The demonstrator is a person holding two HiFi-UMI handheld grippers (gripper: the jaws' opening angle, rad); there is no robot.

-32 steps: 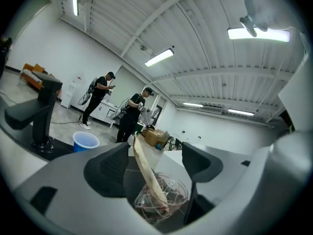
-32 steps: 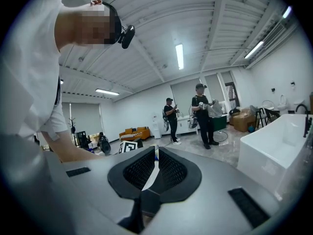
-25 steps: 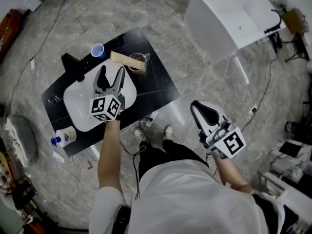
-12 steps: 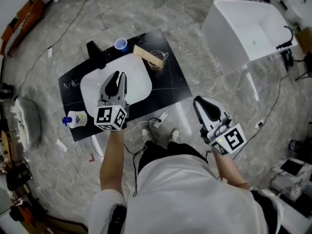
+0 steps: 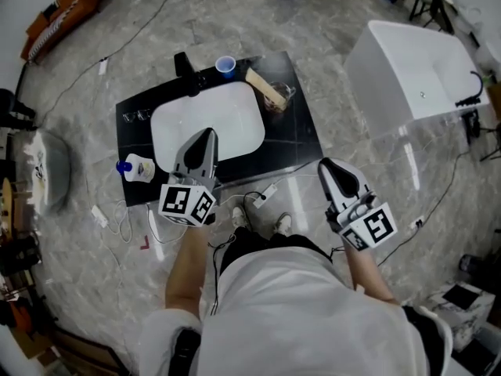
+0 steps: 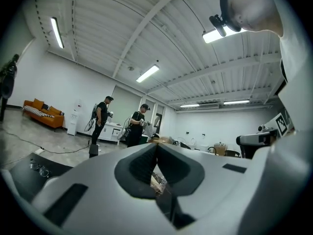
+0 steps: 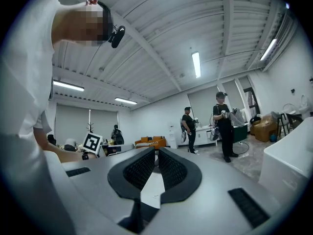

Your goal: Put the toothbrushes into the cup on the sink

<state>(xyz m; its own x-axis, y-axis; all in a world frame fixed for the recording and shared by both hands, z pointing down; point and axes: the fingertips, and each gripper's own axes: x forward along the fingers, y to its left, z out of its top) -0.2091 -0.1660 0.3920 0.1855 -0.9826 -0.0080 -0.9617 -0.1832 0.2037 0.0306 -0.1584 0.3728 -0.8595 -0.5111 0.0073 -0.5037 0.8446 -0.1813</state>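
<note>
A black counter (image 5: pixel 301 135) carries a white sink basin (image 5: pixel 205 116). At its far edge stand a blue cup (image 5: pixel 225 66) and a glass cup (image 5: pixel 280 95), with a tan box (image 5: pixel 261 86) lying between them. No toothbrush can be made out. My left gripper (image 5: pixel 205 136) hovers over the basin's near rim, jaws pressed together with nothing between them; the left gripper view shows its tips (image 6: pixel 156 148) meeting. My right gripper (image 5: pixel 335 168) is held off the counter's right corner above the floor, shut and empty, its tips (image 7: pixel 156 154) together.
A black faucet (image 5: pixel 185 63) rises behind the basin. A soap bottle (image 5: pixel 138 167) stands at the counter's left front corner. A white bathtub (image 5: pixel 415 61) sits at the right. Cables (image 5: pixel 258 190) trail over the floor. Two people (image 6: pixel 120 124) stand far off.
The left gripper's jaws went from wide open to shut. It drew back from above the basin to its near rim. The right gripper stayed shut.
</note>
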